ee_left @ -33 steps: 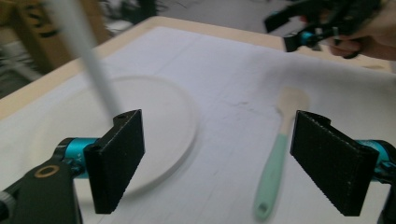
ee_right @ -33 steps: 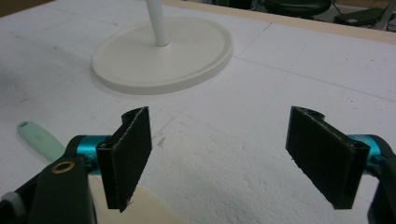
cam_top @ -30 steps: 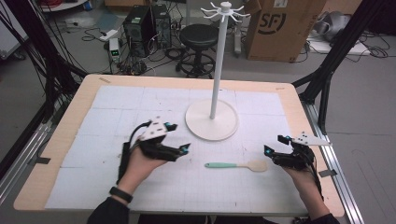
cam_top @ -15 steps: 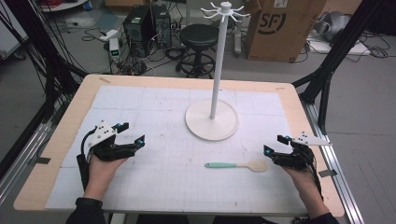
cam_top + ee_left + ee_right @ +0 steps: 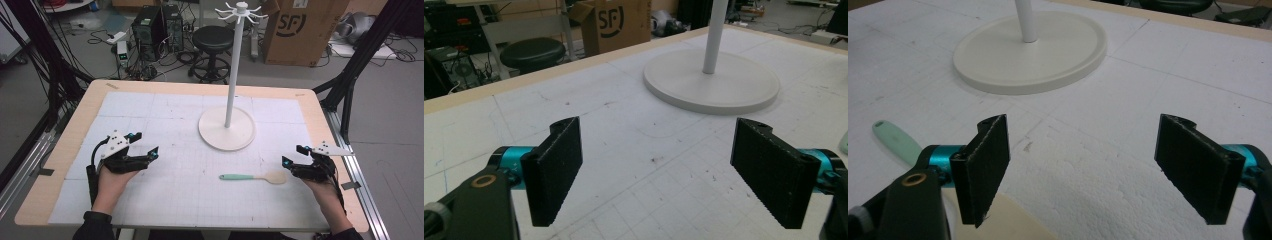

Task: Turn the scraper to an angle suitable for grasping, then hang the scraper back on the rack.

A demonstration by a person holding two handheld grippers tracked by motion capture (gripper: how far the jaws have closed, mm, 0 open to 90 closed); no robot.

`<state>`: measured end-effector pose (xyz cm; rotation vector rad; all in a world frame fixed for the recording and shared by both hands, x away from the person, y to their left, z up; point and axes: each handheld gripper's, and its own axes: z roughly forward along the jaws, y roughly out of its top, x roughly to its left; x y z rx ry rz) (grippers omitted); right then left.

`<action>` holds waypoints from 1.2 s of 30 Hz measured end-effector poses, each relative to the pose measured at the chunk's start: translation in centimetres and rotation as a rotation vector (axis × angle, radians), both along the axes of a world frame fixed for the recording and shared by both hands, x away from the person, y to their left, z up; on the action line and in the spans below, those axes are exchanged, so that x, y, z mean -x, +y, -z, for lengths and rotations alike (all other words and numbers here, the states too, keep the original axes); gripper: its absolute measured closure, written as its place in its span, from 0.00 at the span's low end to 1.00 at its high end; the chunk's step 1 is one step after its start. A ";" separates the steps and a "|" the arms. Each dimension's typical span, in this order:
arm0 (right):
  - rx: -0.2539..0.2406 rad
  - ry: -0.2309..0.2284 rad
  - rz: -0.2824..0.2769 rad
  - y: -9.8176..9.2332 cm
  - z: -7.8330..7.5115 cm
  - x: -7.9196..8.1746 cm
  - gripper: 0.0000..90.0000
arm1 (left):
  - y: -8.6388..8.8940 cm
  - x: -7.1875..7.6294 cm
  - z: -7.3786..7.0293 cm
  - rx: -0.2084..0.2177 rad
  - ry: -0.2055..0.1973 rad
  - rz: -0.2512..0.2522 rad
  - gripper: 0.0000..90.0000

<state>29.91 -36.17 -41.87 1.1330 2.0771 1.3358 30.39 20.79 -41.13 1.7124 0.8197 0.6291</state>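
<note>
Near the tabletop's front edge: spoon (image 5: 252, 177) lies flat, unheld | right hand-held gripper (image 5: 291, 156) beside its bowl, jaws apart | left hand-held gripper (image 5: 146, 144) spread, empty, likely resting | stand (image 5: 227, 128) mid-tabletop.

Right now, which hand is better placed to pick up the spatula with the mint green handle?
The right. Its open tool sits just beside the pale head of the mint-handled spatula. The left tool is open too, but far across the white mat.

Beyond the table, a black stool (image 5: 213, 39), cardboard box (image 5: 299, 30) and computer tower (image 5: 146, 25) occupy grey floor.
</note>
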 end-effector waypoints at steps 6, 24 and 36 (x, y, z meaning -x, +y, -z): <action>-0.024 0.006 -0.019 -0.2 -0.1 0.0 0.24 | 0.1 0.0 0.0 -0.002 -0.003 -0.004 0.24; -0.012 0.050 -0.308 1.4 0.2 -0.2 0.34 | 1.2 0.4 0.2 -0.004 0.007 -0.035 0.25; 0.099 0.127 -0.492 4.4 1.6 -0.6 0.53 | 0.6 0.4 0.5 -0.042 0.019 -0.019 0.26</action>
